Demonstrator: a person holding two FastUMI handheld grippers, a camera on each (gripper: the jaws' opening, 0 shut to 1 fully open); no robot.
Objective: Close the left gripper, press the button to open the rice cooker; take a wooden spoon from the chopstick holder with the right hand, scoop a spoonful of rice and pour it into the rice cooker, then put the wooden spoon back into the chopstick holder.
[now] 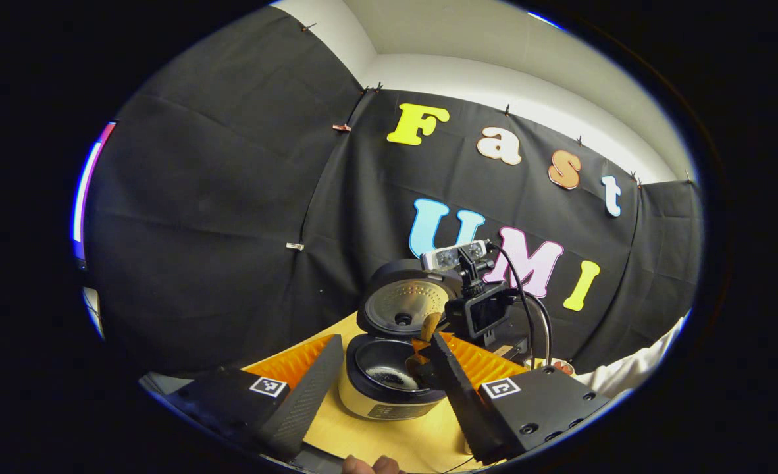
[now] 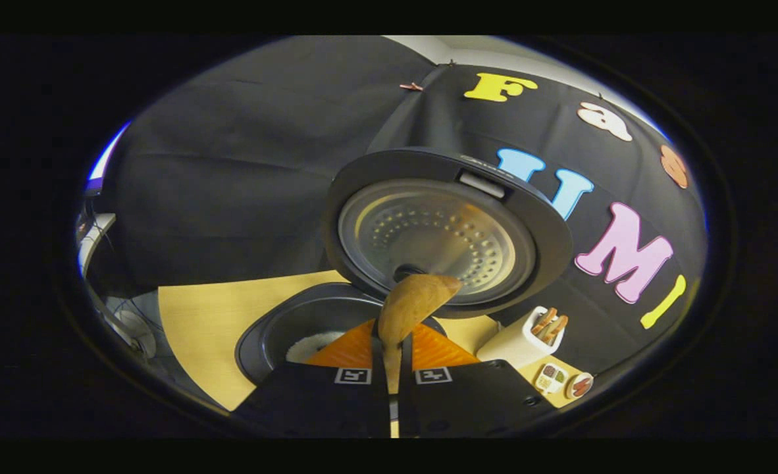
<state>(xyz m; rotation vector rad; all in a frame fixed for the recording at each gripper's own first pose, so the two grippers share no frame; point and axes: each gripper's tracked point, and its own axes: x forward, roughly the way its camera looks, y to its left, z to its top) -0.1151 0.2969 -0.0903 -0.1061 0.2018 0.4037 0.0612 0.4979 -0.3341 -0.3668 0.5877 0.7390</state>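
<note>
1 wooden spoon [image 2: 410, 304] above rice cooker [image 2: 310, 329] rim

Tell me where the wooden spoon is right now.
In the right gripper view the wooden spoon is clamped between the right gripper fingers, its bowl raised over the open rice cooker, in front of the lid.

Dim booth, top-lit, sharp centre, heavy fisheye warp at edges.
</note>
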